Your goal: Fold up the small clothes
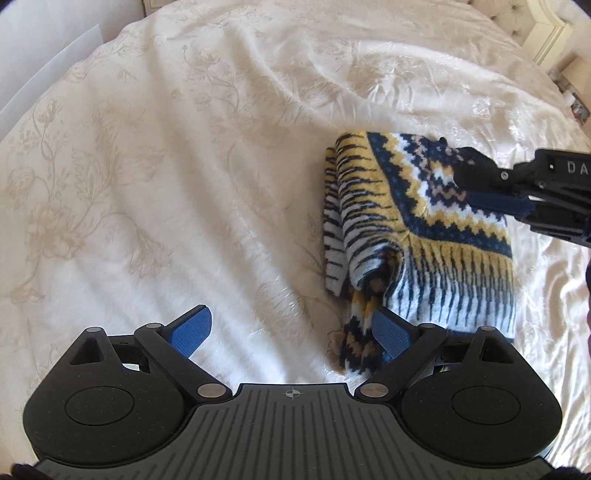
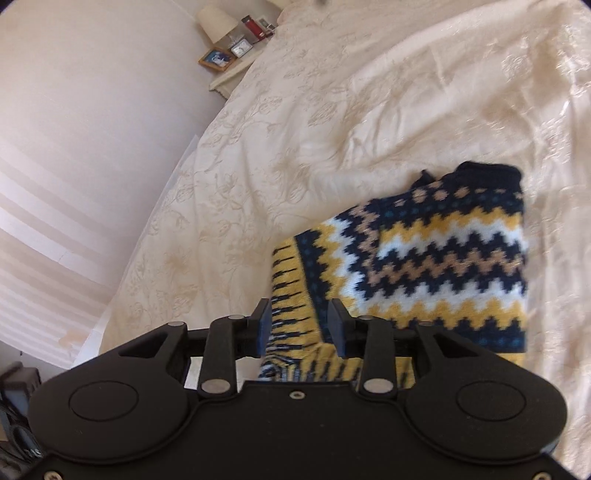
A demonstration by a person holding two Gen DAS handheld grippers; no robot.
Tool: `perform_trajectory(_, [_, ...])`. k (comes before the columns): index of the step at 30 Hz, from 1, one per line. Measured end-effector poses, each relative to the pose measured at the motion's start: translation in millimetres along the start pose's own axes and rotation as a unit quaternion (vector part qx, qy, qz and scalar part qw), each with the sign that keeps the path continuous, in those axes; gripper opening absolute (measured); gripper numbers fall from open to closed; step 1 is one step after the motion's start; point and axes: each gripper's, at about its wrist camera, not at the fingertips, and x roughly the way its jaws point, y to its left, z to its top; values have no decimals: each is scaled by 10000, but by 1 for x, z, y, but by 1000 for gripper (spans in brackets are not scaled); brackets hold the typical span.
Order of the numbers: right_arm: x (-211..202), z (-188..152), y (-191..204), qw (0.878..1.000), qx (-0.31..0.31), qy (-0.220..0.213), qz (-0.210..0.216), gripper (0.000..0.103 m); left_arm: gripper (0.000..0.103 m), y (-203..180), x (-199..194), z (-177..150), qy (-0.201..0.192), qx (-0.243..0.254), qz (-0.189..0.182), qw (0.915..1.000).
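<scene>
A small knit sweater (image 1: pixel 417 229) with navy, yellow and white zigzags lies folded on the cream bedspread (image 1: pixel 184 166), right of centre in the left wrist view. One patterned sleeve (image 1: pixel 360 332) trails from it beside my left gripper's right finger. My left gripper (image 1: pixel 291 330) is open over bare bedspread with nothing between its blue pads. My right gripper (image 1: pixel 471 181) comes in from the right, low over the sweater's collar end. In the right wrist view the right gripper (image 2: pixel 299 326) is open above the striped edge of the sweater (image 2: pixel 424 258), with fabric showing below the gap.
The floral bedspread (image 2: pixel 295 129) is rumpled around the sweater. A nightstand (image 2: pixel 231 74) with a lamp, a photo frame and a small clock stands by the pale wall beyond the bed's edge. A tufted headboard (image 1: pixel 517 22) is at the far right.
</scene>
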Motion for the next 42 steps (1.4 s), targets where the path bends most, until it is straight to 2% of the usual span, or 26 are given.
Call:
perform_trajectory(4, [-21,-3,-27,9979,80,-316,-557,51,94,-28,-7,17,-296,330,-129,9989])
perform_trajectory(8, [-33,-9,-50,9929,153,-493,-1069,63,94,-60,5,35,-392,620,-369,9966])
perform_trajectory(12, [-37,-16,-68,9890,142,-485,-1389,65,94,-85,29,46,-397,803,-420,9951])
perform_trajectory(15, [-37,-17,-77,9872,158,-518,-1502,71,94,-94,50,51,-348,867,-303,9952])
perform_trajectory(17, [-36,-14,-81,9863,170,-535,-1551,75,94,-92,64,51,-232,870,-160,9958])
perform_trajectory(19, [-33,-10,-85,9851,118,-554,-1622,75,95,-85,84,49,153,918,223,9954])
perform_trajectory(20, [-32,-7,-86,9845,82,-567,-1656,75,96,-77,91,47,277,831,284,9958])
perform_trajectory(23, [-25,3,-93,9831,-21,-623,-1724,76,98,-51,96,44,479,241,63,9985])
perform_trajectory(26, [-12,12,-100,9805,-149,-553,-1879,76,98,-43,93,39,408,177,1,9990])
perform_trajectory(29, [9,19,-103,9820,-155,-223,-1868,76,98,-43,89,34,320,189,-1,9993])
perform_trajectory(35, [56,27,-92,9789,-561,305,-1943,76,98,-39,83,31,329,66,-42,9994])
perform_trajectory(39, [70,32,-90,9773,-653,413,-1971,79,96,-41,72,32,232,61,-38,9997])
perform_trajectory(42, [64,34,-92,9788,-685,405,-1886,80,96,-42,57,27,85,146,-36,9999])
